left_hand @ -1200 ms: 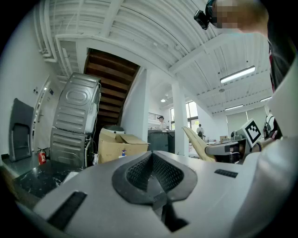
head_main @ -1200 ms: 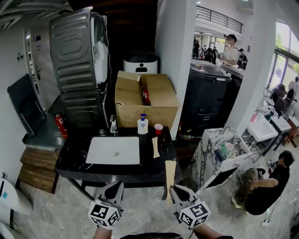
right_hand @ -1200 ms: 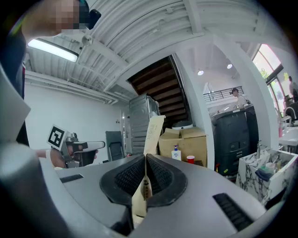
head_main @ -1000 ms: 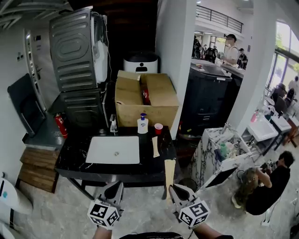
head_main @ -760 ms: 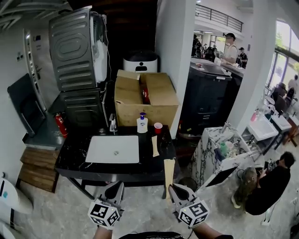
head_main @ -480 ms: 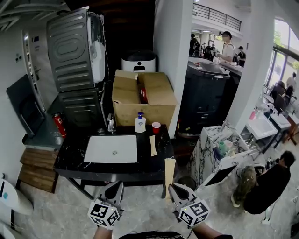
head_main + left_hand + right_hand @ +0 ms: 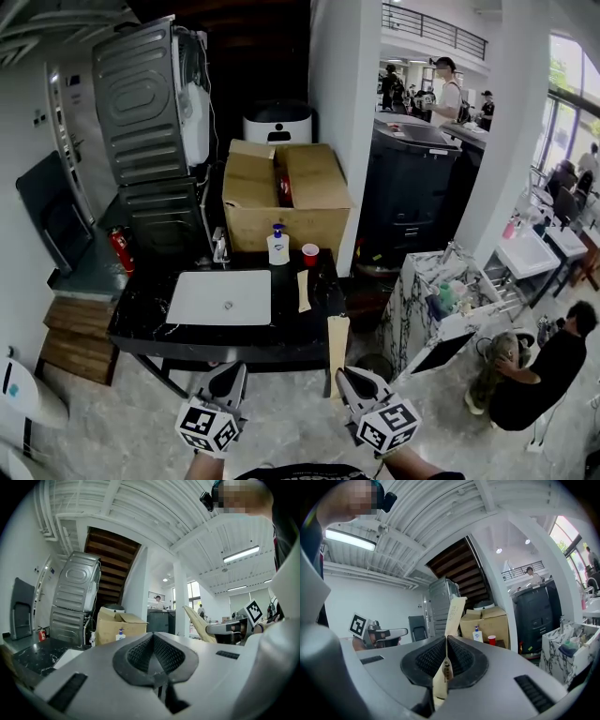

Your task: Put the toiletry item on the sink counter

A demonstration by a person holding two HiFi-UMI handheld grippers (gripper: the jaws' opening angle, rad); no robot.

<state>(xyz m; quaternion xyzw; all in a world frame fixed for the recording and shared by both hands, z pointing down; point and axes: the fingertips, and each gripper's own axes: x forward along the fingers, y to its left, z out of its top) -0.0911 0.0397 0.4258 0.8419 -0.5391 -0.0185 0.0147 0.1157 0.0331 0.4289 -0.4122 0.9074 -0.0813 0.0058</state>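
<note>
Right gripper (image 7: 446, 641): jaws pressed together on a flat beige packet (image 7: 453, 616), clamped near its lower end. The packet stands up out of the pads, long and thin, with print down one edge, too small to read. In the head view the right gripper (image 7: 345, 377) is low in frame and the beige packet (image 7: 337, 349) rises from it; its top overlaps the counter's front edge in that view. Contact with the counter cannot be told.

Left gripper (image 7: 153, 638): pads closed against each other, nothing between them. In the head view the left gripper (image 7: 231, 375) sits beside the right one, at about the same height.

Ahead: sink counter (image 7: 141, 323), black marbled top, on a dark frame. White basin (image 7: 220, 297) set in its middle. Just right of the basin a second packet (image 7: 303, 291) lies flat on the top. Along the back edge: faucet (image 7: 217, 248), pump bottle (image 7: 277, 247), red cup (image 7: 310, 252). Behind these, an open cardboard box (image 7: 281, 197).
</note>
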